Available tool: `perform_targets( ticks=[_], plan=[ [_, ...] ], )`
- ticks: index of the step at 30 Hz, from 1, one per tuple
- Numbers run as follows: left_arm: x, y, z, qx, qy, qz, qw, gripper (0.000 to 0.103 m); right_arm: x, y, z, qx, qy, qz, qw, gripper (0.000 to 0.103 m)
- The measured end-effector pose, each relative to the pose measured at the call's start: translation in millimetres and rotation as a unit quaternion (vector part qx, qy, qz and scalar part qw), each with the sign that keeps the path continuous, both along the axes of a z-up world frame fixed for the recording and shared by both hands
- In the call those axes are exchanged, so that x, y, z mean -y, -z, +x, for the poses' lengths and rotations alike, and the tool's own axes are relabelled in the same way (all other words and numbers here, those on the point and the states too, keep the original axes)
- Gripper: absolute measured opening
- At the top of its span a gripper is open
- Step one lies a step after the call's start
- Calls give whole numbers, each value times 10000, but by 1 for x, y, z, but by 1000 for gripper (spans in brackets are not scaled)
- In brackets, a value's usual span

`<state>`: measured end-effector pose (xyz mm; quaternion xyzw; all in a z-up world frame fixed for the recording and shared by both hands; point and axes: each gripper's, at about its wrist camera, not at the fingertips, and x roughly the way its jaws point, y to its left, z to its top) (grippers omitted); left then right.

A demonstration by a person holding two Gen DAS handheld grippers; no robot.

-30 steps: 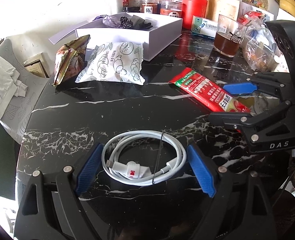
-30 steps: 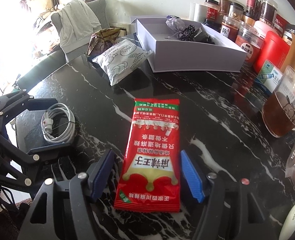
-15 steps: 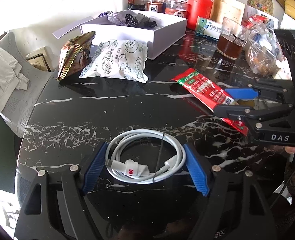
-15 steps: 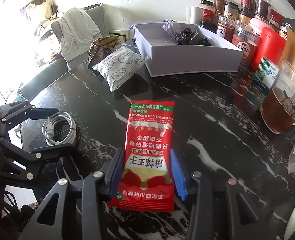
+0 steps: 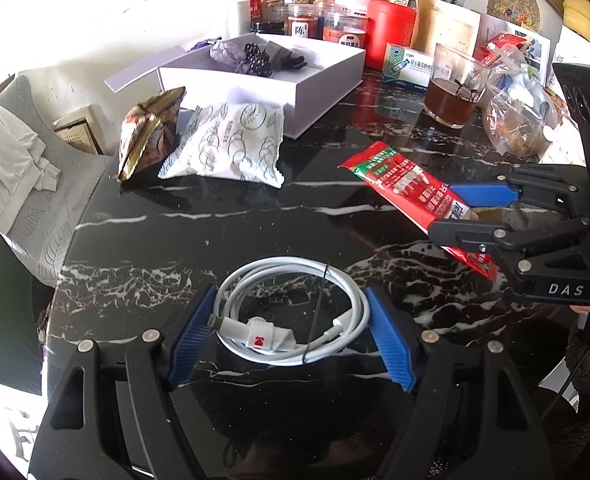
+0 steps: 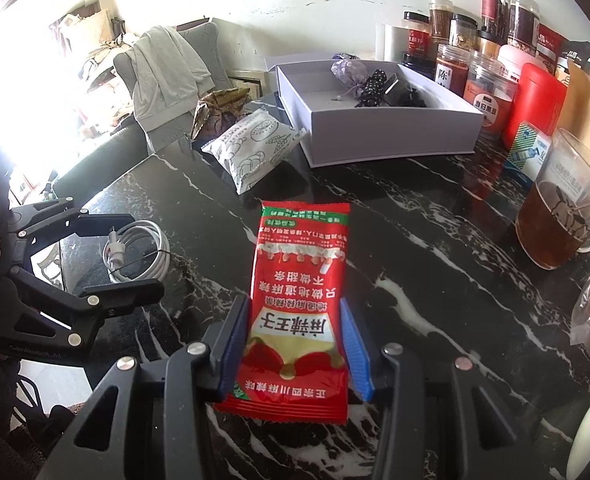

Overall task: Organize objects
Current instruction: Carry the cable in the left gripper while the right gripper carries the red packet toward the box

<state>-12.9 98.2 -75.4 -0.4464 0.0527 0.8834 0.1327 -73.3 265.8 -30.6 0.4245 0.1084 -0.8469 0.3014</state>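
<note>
- The right gripper (image 6: 293, 344) clamps the near end of the red foil snack packet (image 6: 301, 276); its long axis points toward the open white cardboard box (image 6: 391, 132) ahead.
- The left gripper (image 5: 291, 336), jaws apart, straddles the coiled white charging cable (image 5: 291, 312) on the black marble table (image 5: 215, 232).

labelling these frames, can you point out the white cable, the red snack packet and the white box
white cable (image 5: 295, 312): left wrist view, right arc of the coil.
red snack packet (image 6: 299, 280): right wrist view, middle of the printed face.
white box (image 6: 391, 136): right wrist view, near outer wall.
</note>
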Motion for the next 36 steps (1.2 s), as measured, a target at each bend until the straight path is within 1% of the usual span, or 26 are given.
perform_targets(
  ticks=[7, 24, 30, 33, 36],
  plan=[
    [-5, -21, 1, -177, 20, -50, 9998, 74, -8, -16, 6, -138, -35, -49, 9999, 45],
    [-29, -84, -4, -734, 204, -169, 9970, 74, -28, -71, 16, -701, 43, -130, 9974, 45],
    [-34, -106, -19, -850, 270, -206, 9958, 74, -30, -93, 8, -890, 39, -135, 9959, 45],
    [-36, -118, -31, -952, 298, -265, 9947, 74, -30, -103, 2, -965, 41, -170, 9952, 45],
    [-34, -126, -46, -982, 301, -242, 9944, 74, -29, -110, -8, -1028, 55, -191, 9945, 45]
  ],
)
